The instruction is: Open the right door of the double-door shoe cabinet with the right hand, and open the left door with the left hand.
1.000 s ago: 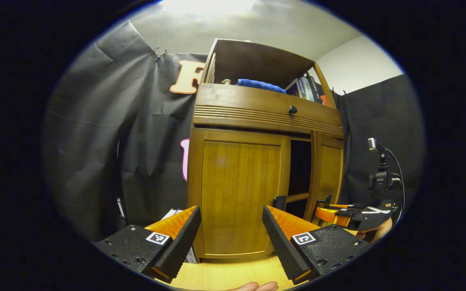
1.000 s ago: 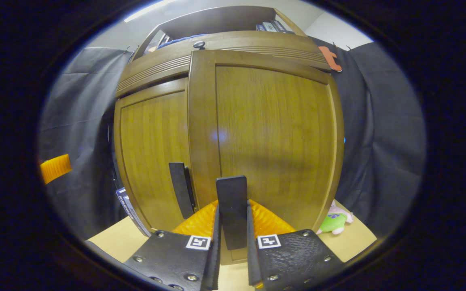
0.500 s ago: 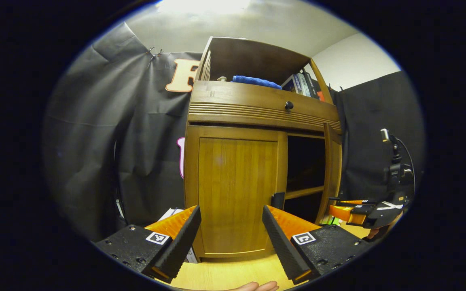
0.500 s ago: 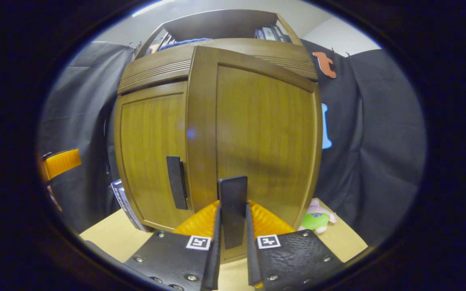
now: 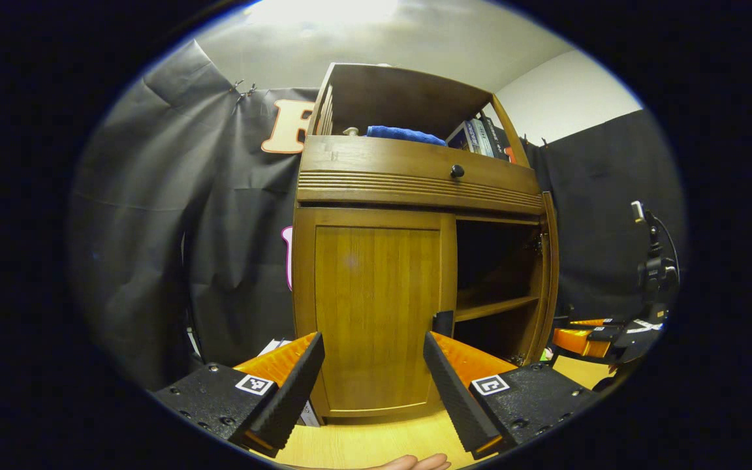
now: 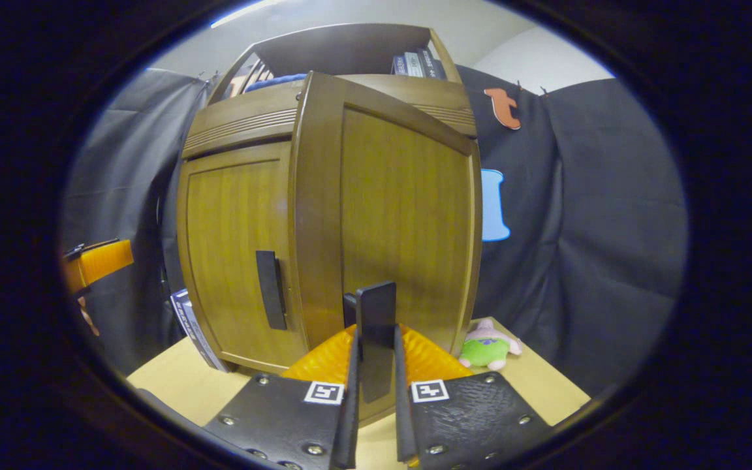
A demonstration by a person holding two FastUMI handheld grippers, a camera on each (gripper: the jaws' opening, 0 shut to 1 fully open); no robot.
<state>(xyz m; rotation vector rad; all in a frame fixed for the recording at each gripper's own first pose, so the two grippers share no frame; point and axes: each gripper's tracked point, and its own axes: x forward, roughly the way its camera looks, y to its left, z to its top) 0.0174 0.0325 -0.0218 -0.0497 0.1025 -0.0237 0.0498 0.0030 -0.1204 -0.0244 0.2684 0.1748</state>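
cabinet [image 5: 415,176]: brown wood, straight ahead of my claws | right door [image 6: 402,215]: swung wide, dark shelf inside | left door [image 5: 376,313]: flat shut, facing my left claw [image 5: 373,372], spread wide, clear of it | right claw [image 6: 374,391]: clamped on right door's black handle [image 6: 376,326]

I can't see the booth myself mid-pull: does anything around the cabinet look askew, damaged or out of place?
Nothing looks wrong. The right door stands swung out, its handle pinched in the right claw. The left door sits flush and shut, and the left claw is open before it. A plush toy lies beside the cabinet.
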